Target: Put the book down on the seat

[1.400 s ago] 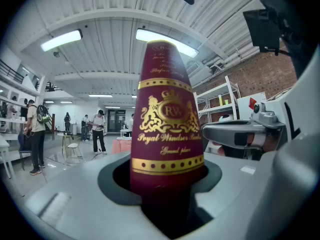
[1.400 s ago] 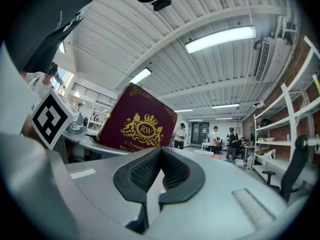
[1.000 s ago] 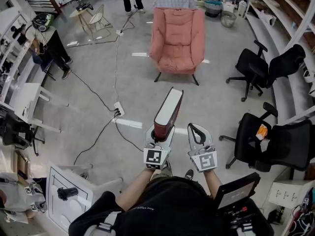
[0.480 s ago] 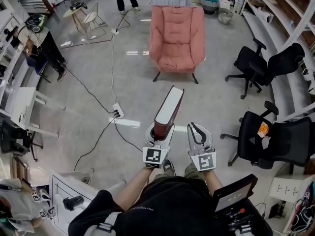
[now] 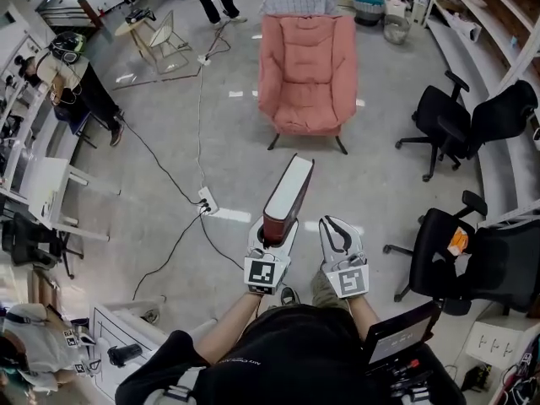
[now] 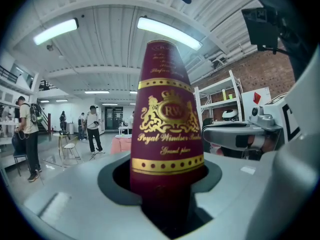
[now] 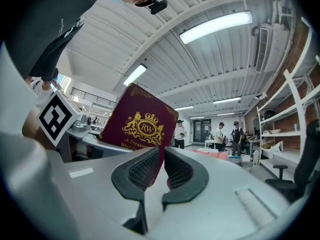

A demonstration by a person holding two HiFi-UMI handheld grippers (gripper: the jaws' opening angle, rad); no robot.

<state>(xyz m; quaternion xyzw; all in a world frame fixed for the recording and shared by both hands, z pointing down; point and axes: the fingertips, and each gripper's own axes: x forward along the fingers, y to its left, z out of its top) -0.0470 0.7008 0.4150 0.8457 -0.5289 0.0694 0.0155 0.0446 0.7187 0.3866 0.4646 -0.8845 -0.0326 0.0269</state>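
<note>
Book (image 5: 287, 194) stands on end, pinched by the left gripper (image 5: 272, 234); right gripper (image 5: 336, 230) beside it, nearly closed, empty. Pink armchair (image 5: 305, 66) well ahead across floor (image 5: 371, 184). Only gripper views show its gold crest (image 7: 145, 129).

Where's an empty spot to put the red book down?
The pink armchair's seat, between its two padded arms, is bare. So is the floor before it. Crowded: black office chairs on the right, power strip on the left.
</note>
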